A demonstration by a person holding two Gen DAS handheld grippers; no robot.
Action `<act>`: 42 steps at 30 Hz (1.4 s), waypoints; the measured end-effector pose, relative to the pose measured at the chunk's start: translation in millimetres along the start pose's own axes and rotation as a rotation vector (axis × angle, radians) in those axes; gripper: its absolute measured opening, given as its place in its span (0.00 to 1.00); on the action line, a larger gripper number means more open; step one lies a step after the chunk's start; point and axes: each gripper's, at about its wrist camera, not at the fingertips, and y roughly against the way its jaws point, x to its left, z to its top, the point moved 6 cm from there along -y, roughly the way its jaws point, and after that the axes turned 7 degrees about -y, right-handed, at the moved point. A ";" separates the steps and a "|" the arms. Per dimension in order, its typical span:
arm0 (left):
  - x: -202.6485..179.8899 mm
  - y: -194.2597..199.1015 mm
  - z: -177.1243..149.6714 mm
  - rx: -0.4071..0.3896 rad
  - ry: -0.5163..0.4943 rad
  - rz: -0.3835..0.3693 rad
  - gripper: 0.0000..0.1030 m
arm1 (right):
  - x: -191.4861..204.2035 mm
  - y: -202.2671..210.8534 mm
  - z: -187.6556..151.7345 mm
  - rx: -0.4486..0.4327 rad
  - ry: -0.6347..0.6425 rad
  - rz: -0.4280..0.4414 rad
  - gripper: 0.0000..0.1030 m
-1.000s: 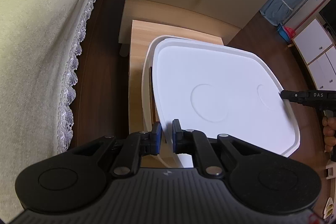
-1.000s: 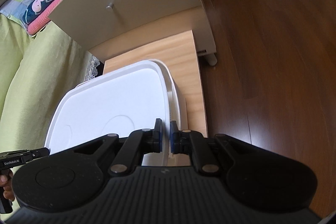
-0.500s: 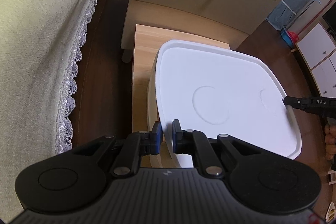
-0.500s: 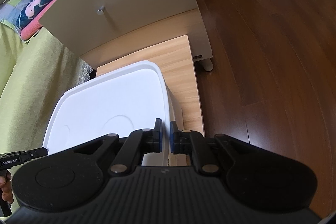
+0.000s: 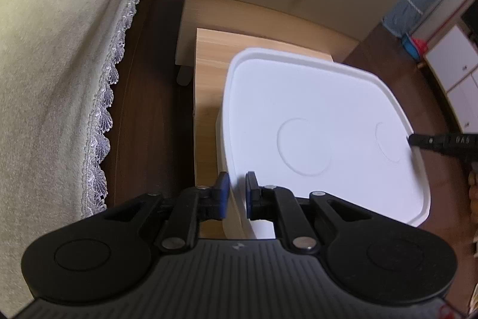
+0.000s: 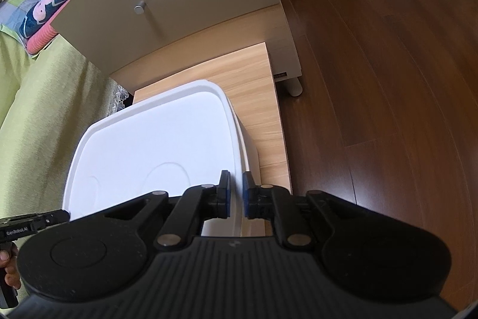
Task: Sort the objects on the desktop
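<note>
while both grippers pinch opposite edges of the white lid (image 5: pixel 313 115), it sits over the white bin (image 6: pixel 249 148) on the small wooden tabletop (image 6: pixel 239 71). left gripper (image 5: pixel 237 193) fingers are clamped on its left rim, right gripper (image 6: pixel 236 195) fingers on the right rim. i'd keep both sides level, lower evenly, and only let go once the rim looks seated all round.

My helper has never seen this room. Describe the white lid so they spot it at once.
Find the low wooden table between the bed and the cream cabinet. On it stands a white bin, and the white lid sits on top, gripped at opposite edges. It alone bears two shallow pressed circles.
</note>
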 end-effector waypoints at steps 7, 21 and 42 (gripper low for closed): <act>-3.8 0.3 -1.8 0.005 -0.021 0.022 0.29 | 0.1 3.6 -6.3 -0.018 0.016 -0.033 0.28; -12.0 12.5 -9.8 0.026 -0.081 0.076 0.54 | -4.8 13.7 -26.7 0.004 0.011 -0.079 0.71; -57.6 76.9 -32.5 -0.030 -0.192 0.180 0.99 | 24.4 58.4 -73.7 0.056 0.086 -0.175 0.99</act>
